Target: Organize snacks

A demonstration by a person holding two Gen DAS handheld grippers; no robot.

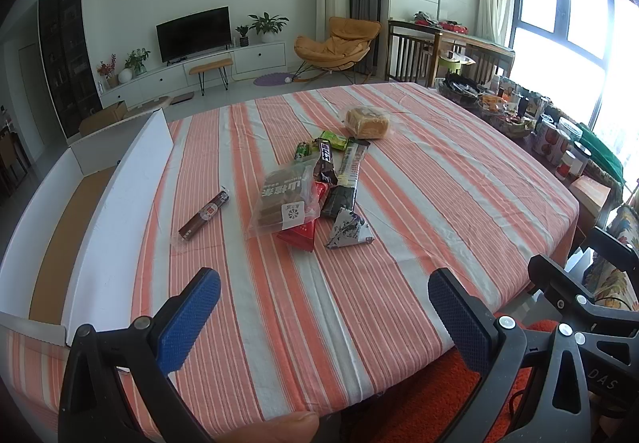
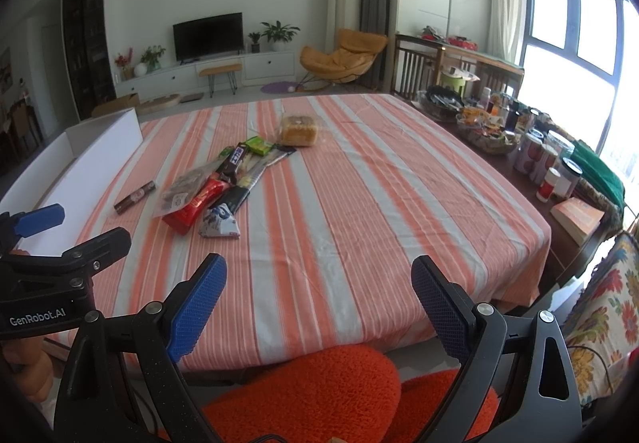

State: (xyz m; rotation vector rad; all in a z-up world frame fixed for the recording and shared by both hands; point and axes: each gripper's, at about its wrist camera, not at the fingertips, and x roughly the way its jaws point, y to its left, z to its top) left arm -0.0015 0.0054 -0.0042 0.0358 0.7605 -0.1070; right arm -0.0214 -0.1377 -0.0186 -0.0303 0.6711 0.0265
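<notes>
**Both claws apart, snacks piled mid-table**

Left claw [image 1: 323,309]: jaws wide apart, nothing between them, hovering over near edge of table. Pads [image 1: 187,323] are blue w/ a fine knurled grid, on black plastic arms w/ silver bolts. Right claw [image 2: 319,307]: same build, jaws also wide apart, empty, over the near edge; orange fuzzy fabric [image 2: 319,387] below it.

Table [image 1: 439,211] covered w/ a striped cloth, orange/white/grey, woven, lightly creased.

Snacks sit in a loose heap around mid-table, left of centre. Sausage stick [image 1: 204,213]: slim brown cylinder in clear wrap, lying apart from heap on its left, long axis diagonal, far end up-right, near end toward the box. Clear bag [image 1: 285,199] of brown slabs: flat, glossy, long axis running away from cam, lapping over a red pack [image 1: 299,233]. Triangular pouch [image 1: 349,229], white/blue print, just right of red pack. Dark bar [image 1: 325,159] and a long striped bar [image 1: 347,171] lie roughly parallel, pointing away toward far side. Green packets [image 1: 331,139] at the heap's far end. Bread [image 1: 367,121]: squarish tan loaf in clear film, beyond the heap, slightly apart.

Box [image 1: 120,179]: white card walls, brown floor, open top, along left table edge; long axis runs near-to-far.
</notes>
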